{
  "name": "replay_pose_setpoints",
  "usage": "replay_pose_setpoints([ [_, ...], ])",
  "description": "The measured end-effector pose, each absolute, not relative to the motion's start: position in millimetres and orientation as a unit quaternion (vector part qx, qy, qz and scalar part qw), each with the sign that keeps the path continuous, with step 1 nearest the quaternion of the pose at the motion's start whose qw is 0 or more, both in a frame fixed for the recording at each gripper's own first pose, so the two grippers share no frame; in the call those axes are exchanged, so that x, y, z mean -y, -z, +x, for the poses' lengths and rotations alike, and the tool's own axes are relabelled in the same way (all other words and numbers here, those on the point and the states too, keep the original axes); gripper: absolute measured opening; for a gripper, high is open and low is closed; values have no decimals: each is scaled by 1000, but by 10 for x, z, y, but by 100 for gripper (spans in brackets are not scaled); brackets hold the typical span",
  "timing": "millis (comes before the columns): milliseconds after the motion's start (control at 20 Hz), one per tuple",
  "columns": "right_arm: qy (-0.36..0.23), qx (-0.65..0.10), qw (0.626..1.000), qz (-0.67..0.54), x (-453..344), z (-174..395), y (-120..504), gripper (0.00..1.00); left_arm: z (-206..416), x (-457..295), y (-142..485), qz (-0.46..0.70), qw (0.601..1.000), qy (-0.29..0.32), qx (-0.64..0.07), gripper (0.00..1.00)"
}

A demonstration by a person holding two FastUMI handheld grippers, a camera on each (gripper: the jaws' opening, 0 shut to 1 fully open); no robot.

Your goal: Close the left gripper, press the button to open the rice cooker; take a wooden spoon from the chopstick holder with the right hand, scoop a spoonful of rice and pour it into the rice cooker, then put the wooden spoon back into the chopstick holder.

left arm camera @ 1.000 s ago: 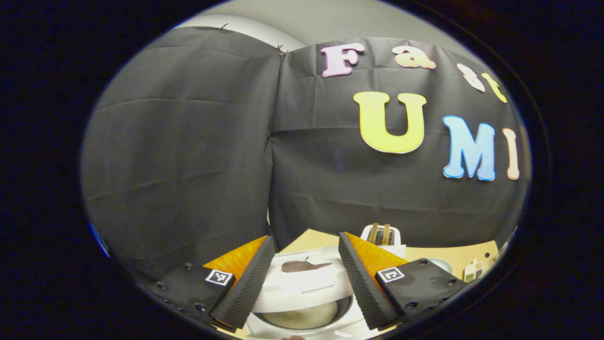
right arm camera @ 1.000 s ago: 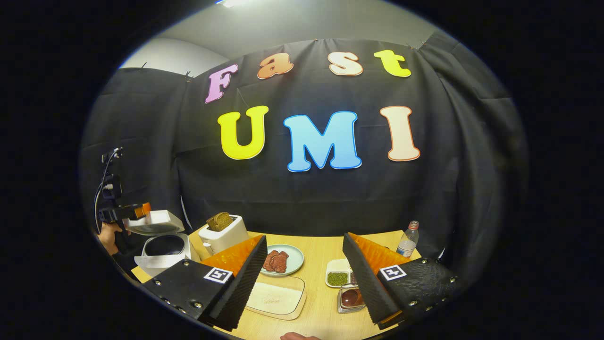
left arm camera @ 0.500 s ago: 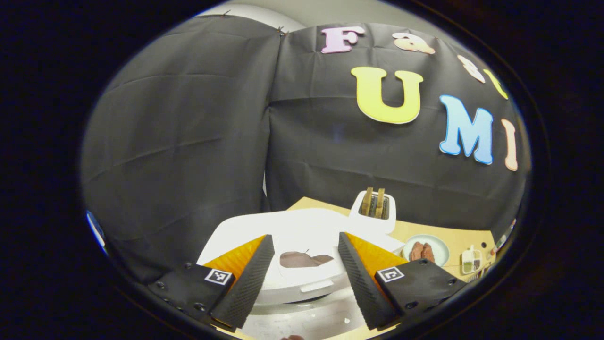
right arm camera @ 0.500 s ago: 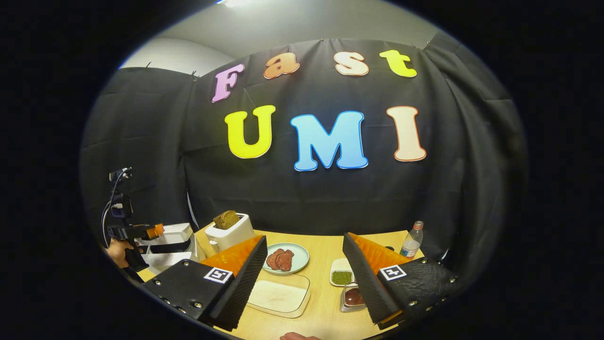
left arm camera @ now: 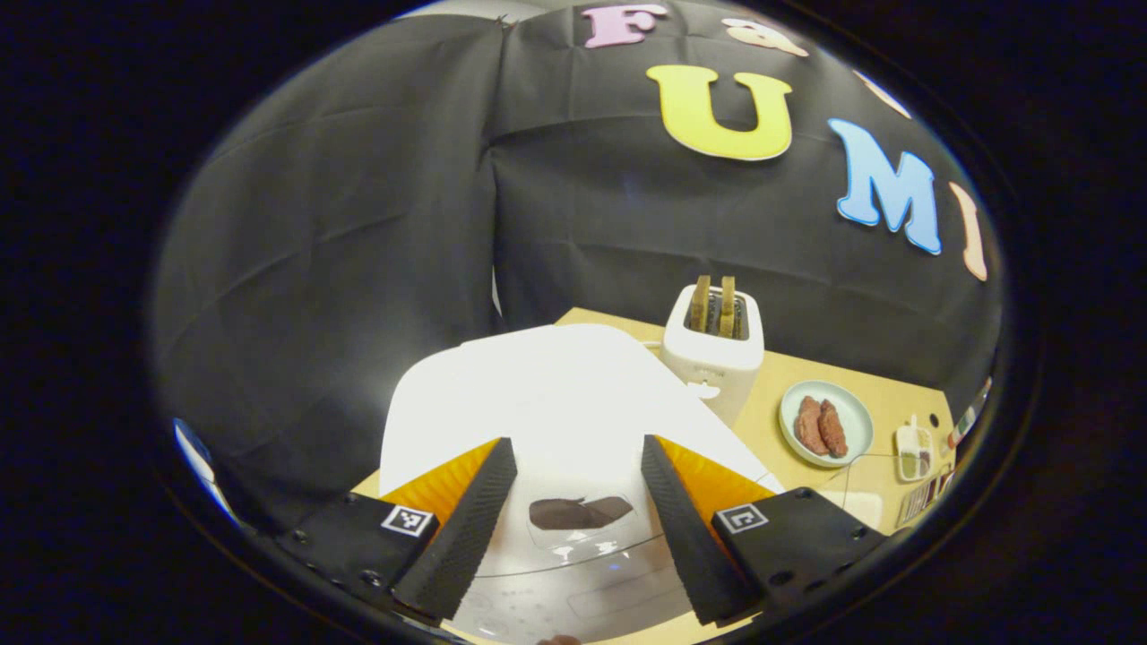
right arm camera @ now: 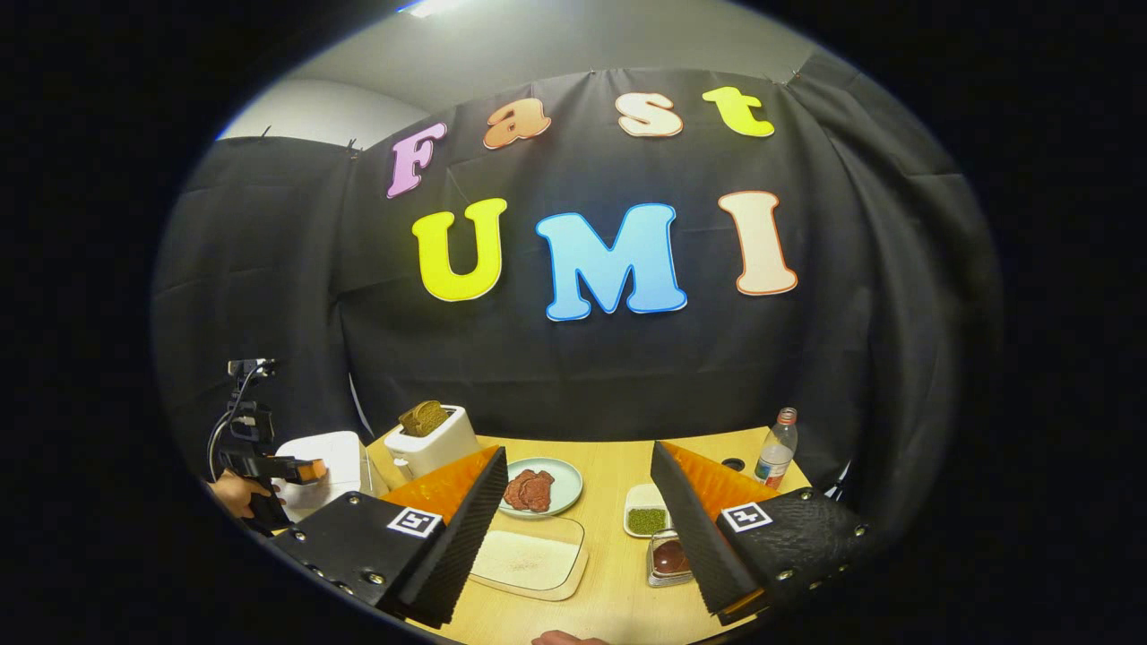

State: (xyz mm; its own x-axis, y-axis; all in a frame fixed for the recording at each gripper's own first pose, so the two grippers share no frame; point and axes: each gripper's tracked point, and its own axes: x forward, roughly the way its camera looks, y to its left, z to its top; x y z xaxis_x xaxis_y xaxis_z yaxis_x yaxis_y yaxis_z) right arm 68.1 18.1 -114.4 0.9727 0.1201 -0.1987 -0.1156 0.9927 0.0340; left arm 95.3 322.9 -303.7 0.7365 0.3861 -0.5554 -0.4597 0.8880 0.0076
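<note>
1. While my left gripper [left arm camera: 576, 448] hovers low over the white, rounded rice cooker [left arm camera: 538, 394], its fingers stand wide apart with nothing between them. The task wants them brought together first, so I would do that before going down.
2. Between those fingers, on the front of the cooker's lid, lies a dark brown patch [left arm camera: 578, 512]. I take it for the release button, though I cannot tell for sure. The lid looks down and flat, so I judge the opening press is the step in hand.
3. To do it well, I would centre the joined fingertips over that patch and push straight down, not at a slant, so they do not skid on the smooth lid. I would then lift clear so the lid can swing up.
4. My right gripper [right arm camera: 578, 450] waits with its fingers wide and empty above the light wooden counter [right arm camera: 609, 502]. Just below it sits a clear shallow tray [right arm camera: 564, 587] of white rice [right arm camera: 524, 560].
5. Farther off in the left gripper view stand a white toaster [left arm camera: 714, 345] with bread slices and a pale green plate [left arm camera: 789, 421] of meat, well clear of the lid's swing.
</note>
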Motion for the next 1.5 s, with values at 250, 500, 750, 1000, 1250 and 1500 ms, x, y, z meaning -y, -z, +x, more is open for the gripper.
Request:
replay_pose_setpoints([
  [250, -70, -90, 993, 11, -246, 622, 1057, 98, 953, -3185, 2943, -75, 936, -214, -268, 97],
  [500, -68, -50, 996, -6, -257, 619, 796, 98, 953, -2714, 1817, -55, 972, -176, -145, 97],
  [750, -58, -37, 998, 10, -326, 565, 433, 98, 630, -1605, 312, -30, 995, -93, -6, 98],
  [1000, -26, -5, 1000, 4, -302, 463, -20, 98, 380, -619, -131, -20, 1000, -8, 22, 99],
  [1250, -11, 14, 1000, 8, -318, 316, -194, 98, 293, -416, -253, -7, 999, 17, 38, 100],
  [1500, 6, 18, 1000, 4, -323, 191, -186, 98, 215, -539, -217, -15, 999, 20, 37, 100],
])
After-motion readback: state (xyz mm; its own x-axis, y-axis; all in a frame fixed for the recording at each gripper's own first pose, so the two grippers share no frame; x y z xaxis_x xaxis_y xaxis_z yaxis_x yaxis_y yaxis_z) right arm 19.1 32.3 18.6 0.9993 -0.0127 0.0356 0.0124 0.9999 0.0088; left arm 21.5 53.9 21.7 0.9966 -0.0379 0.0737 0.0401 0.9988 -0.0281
